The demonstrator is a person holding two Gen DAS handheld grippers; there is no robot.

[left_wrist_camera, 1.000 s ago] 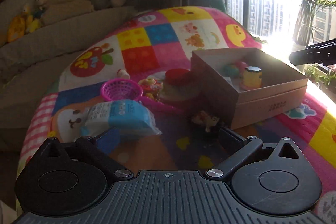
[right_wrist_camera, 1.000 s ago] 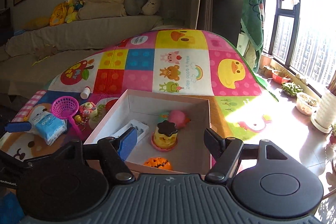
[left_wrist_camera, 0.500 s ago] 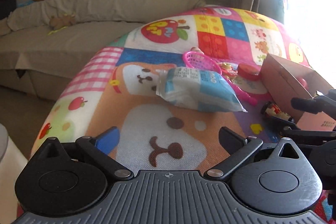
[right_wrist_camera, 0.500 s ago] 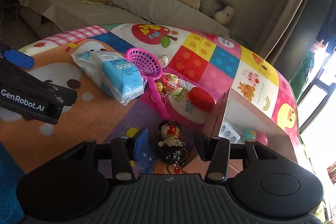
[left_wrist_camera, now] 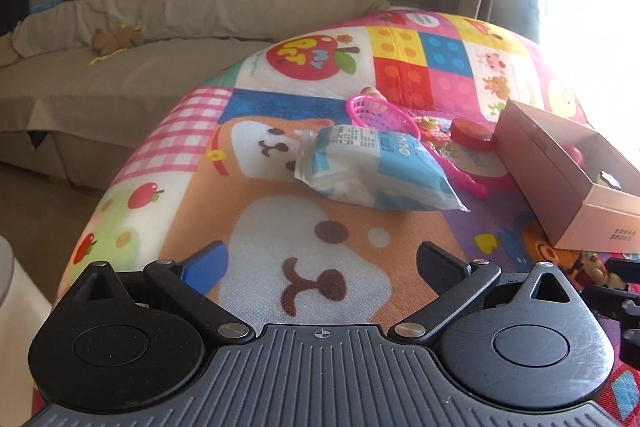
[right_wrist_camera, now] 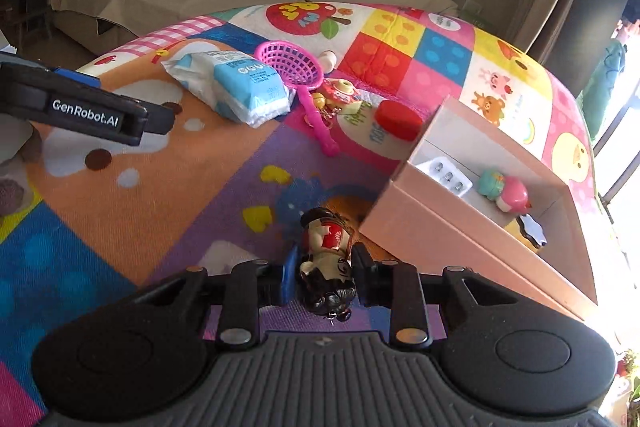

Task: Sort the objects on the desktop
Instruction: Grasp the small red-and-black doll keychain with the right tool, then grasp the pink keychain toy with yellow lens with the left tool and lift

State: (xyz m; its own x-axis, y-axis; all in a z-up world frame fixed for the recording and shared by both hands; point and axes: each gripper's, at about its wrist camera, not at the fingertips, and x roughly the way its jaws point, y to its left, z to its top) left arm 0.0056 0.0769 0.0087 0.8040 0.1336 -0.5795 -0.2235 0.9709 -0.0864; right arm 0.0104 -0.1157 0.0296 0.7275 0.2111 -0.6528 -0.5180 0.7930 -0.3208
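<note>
My right gripper (right_wrist_camera: pixel 325 273) is shut on a small doll figure (right_wrist_camera: pixel 328 259) with black hair and red markings, on the mat just left of the open pink cardboard box (right_wrist_camera: pixel 460 243). The box holds a blister pack (right_wrist_camera: pixel 448 179), a pink and teal toy (right_wrist_camera: pixel 505 189) and a dark-topped toy (right_wrist_camera: pixel 532 227). My left gripper (left_wrist_camera: pixel 322 259) is open and empty over the orange bear patch, short of the blue and white tissue pack (left_wrist_camera: pixel 376 169). The doll also shows at the right edge of the left wrist view (left_wrist_camera: pixel 596 271).
A pink toy net (right_wrist_camera: pixel 296 67), a small pink trinket (right_wrist_camera: pixel 340 93), a red lid (right_wrist_camera: pixel 398 119) and a small white bottle (right_wrist_camera: pixel 327 59) lie on the colourful mat (right_wrist_camera: pixel 120 195) beyond the tissue pack. A beige sofa (left_wrist_camera: pixel 120 39) with plush toys stands behind. The left gripper's arm (right_wrist_camera: pixel 80 107) reaches in from the left.
My right gripper moved down onto the doll and shut on it. My left gripper drew back slightly and stayed open over the bear patch.
</note>
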